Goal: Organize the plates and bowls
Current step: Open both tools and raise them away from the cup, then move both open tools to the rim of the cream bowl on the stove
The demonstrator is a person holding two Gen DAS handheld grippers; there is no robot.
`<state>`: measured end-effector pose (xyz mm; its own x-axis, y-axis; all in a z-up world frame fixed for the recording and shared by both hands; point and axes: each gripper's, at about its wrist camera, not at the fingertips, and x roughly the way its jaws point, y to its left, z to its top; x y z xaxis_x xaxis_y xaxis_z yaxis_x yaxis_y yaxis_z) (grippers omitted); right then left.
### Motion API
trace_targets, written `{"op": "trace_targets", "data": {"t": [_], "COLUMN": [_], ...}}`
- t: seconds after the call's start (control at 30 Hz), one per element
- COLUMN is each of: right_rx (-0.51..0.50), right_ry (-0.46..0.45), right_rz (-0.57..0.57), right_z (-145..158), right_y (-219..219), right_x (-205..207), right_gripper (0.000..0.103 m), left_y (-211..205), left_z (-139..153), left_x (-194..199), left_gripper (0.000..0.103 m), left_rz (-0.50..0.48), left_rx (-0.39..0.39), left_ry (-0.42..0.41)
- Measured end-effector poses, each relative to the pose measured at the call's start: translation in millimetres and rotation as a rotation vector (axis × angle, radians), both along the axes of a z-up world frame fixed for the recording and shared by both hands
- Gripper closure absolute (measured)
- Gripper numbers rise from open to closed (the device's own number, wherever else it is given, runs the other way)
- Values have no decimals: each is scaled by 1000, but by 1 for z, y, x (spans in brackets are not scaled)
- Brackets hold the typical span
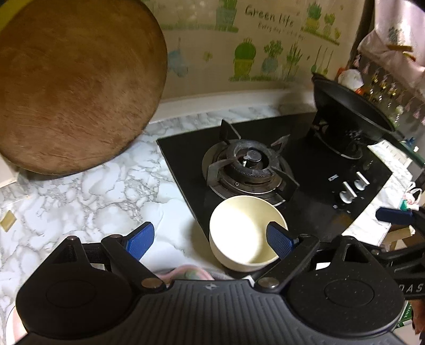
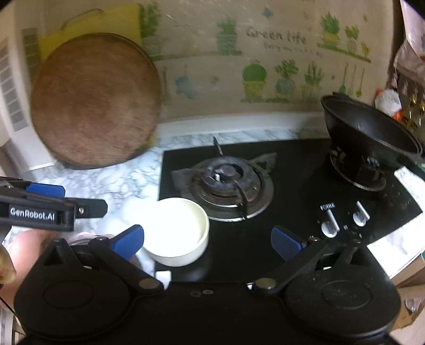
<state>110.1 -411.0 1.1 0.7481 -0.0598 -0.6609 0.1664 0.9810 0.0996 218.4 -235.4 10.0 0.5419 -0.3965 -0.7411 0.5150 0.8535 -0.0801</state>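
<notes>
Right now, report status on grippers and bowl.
Left gripper open, right gripper open, both empty. Cream round bowl upright on black stove edge, by front burner. Nothing blocking.

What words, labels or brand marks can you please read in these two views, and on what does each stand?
"Green life": pale wall sticker with green potted plants.
Smaller line beneath it: starts "Every", the rest blurred.
"GenRobot.AI": side of the black left claw, right wrist view.
"DAS": black right claw, cut off at the edge.
"FOTILE": black glass gas hob, above the left silver knob.
</notes>
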Motion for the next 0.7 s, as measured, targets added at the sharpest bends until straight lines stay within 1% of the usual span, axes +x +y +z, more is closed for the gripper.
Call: {"op": "trace_targets", "data": {"t": [0.13,0.27,0.3,0.37,0.43,0.53,0.7], "right_rx": [63,127,135,137,141,142,138], "right_ry": [62,127,137,154,170,189,216], "right_rz": [-32,-41,-38,-31,-27,-23,-8], "right_z": [-22,-44,-49,-57,-62,-69,-78], "right_y": [-16,-24,-24,-22,-20,-18,-13], "right_x": [19,40,44,53,60,73,87], "right_gripper": [4,10,12,13,17,21,25], "left_y": [-19,-31,-33,-38,-41,-46,-48], "left_z": [-19,-39,-43,-51,-57,-65,-77], "left_x": [20,37,40,47,52,60,69], "left_gripper": [11,11,11,11,12,12,32], "left_rz": [5,14,16,21,30,34,45], "left_rx": [54,69,70,78,88,97,103], "left_ry": [14,75,87,104,111,125,172]}}
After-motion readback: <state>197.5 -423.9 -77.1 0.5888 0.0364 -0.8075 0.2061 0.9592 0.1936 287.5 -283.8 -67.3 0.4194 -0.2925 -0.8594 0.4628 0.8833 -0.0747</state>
